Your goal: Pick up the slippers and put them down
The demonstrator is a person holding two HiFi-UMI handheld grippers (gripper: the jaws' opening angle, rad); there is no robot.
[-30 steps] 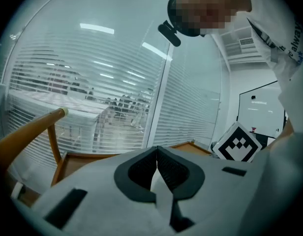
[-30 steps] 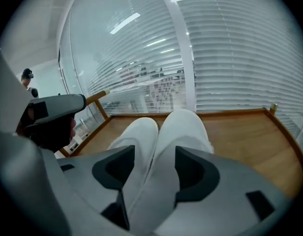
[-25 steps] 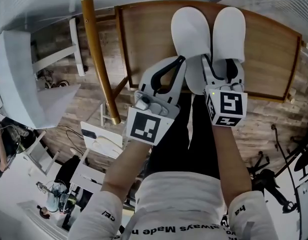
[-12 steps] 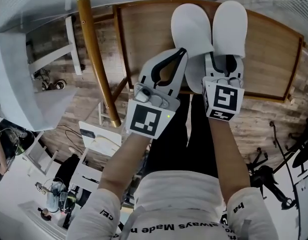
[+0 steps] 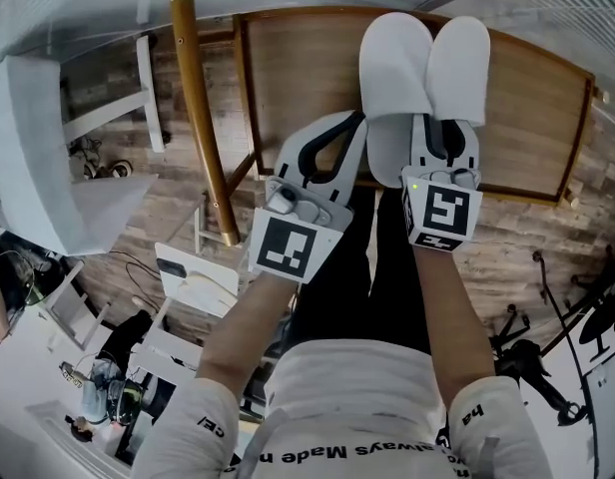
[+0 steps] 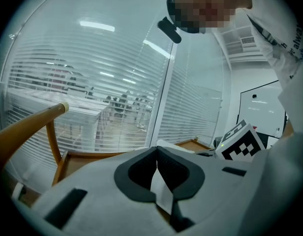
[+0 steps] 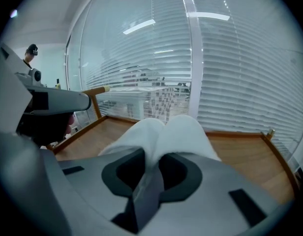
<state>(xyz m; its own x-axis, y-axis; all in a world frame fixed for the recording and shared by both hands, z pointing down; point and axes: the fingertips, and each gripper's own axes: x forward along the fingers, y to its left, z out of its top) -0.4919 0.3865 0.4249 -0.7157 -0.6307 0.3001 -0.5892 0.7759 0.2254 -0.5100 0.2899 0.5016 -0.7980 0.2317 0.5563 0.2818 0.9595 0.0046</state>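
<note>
1. Since a second ago, the jaws of my right gripper [image 5: 443,136] have just been closing, from fully wide to narrow, and the white slippers [image 5: 395,68] now stand between them
2. Over the same interval the slipper on my left has swung in at the toe: it lay angled away from its mate, and it now leans against it with the two inner edges pressed together
3. Right gripper, present state: the jaws are pinched on the adjoining inner edges of both slippers at the heel end, as the right gripper view confirms, with white fabric filling the gap between the pads
4. Left gripper [image 5: 355,123], present state: jaws closed tip to tip with nothing between them, held just beside the heel of the slipper on my left, not seen to touch it
5. Location of the slippers: side by side on the wooden table [image 5: 298,78], toes pointing away from me towards the far raised rim, soles down as far as can be judged
6. The right gripper's marker cube [image 5: 441,215] faces up at the head camera
7. A wooden post [image 5: 203,118] stands well apart from the slippers, off the table's edge on my left
</note>
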